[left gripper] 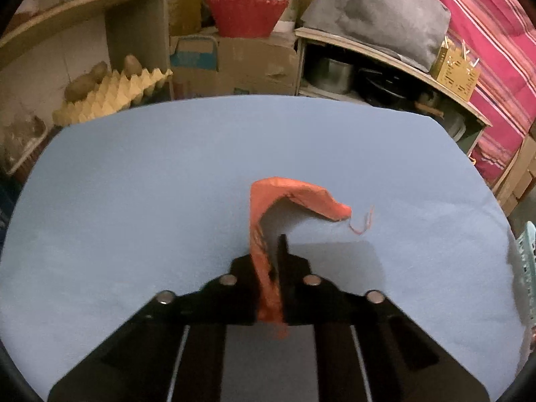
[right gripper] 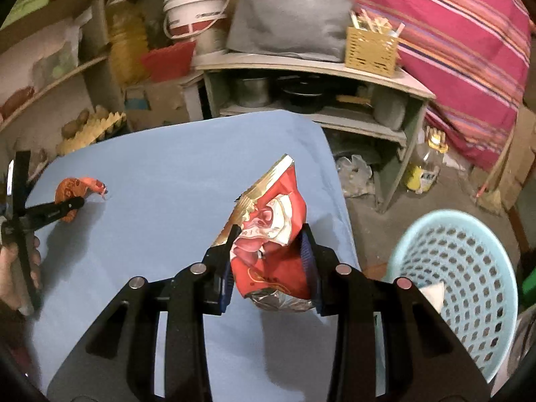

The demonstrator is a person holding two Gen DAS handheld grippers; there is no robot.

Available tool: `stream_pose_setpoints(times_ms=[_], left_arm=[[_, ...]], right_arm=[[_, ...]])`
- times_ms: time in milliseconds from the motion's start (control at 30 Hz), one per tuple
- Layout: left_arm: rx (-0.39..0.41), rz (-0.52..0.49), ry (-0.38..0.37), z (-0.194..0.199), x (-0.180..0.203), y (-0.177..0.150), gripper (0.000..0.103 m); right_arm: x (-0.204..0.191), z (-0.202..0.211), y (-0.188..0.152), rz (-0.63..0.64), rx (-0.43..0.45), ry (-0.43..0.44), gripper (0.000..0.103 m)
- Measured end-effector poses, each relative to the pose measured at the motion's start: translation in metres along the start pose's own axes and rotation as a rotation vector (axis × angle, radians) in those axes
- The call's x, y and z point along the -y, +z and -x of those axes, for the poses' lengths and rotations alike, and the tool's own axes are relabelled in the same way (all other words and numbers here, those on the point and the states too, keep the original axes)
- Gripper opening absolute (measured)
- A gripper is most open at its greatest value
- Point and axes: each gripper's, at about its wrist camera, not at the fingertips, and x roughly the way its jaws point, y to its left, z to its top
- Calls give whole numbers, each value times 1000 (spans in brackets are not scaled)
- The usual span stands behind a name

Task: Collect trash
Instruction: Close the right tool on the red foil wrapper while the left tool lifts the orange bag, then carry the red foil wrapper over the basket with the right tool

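Note:
My left gripper (left gripper: pixel 269 254) is shut on a thin orange wrapper (left gripper: pixel 294 194), which curls up and over to the right above the blue table (left gripper: pixel 134 184). In the right wrist view that same gripper (right gripper: pixel 72 202) shows at the far left, held by a hand (right gripper: pixel 13 268), with the orange wrapper (right gripper: pixel 68 186) at its tip. My right gripper (right gripper: pixel 270 234) is shut on a crumpled red snack bag (right gripper: pixel 271 221), held above the table's (right gripper: pixel 150 174) right edge. A light blue mesh basket (right gripper: pixel 469 268) stands on the floor just to the right of it.
The basket's rim (left gripper: pixel 527 258) shows at the table's right edge. Behind the table are a shelf unit with pots (right gripper: pixel 301 93), a cardboard box (left gripper: pixel 234 63), an egg tray with potatoes (left gripper: pixel 110 93), a white bucket (right gripper: pixel 197 10) and a striped pink cloth (right gripper: pixel 452 50). A bottle (right gripper: pixel 425 167) stands on the floor.

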Motion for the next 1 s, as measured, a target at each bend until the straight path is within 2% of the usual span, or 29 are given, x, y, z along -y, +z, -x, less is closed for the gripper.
stream_pose_setpoints(times_ms=[167,400,633,867,1000], left_arm=[[40,-29,55,16,19,-3,6],[128,-118,35,59,68,-2,6],[245,-272,-36,115,158,-12,6],[321,-337,-126,162,235,-20,6],[347,-326,-215,180,270,-21,6]], right_arm=[[9,11,-7,10,15,-20,36],[28,42,-11,-26,62,-13,36],[72,76,-20,-85,123,-43,36],[120,93,-30,-151,144,-63,36],[150,102,-36,-185,152,-84,36]])
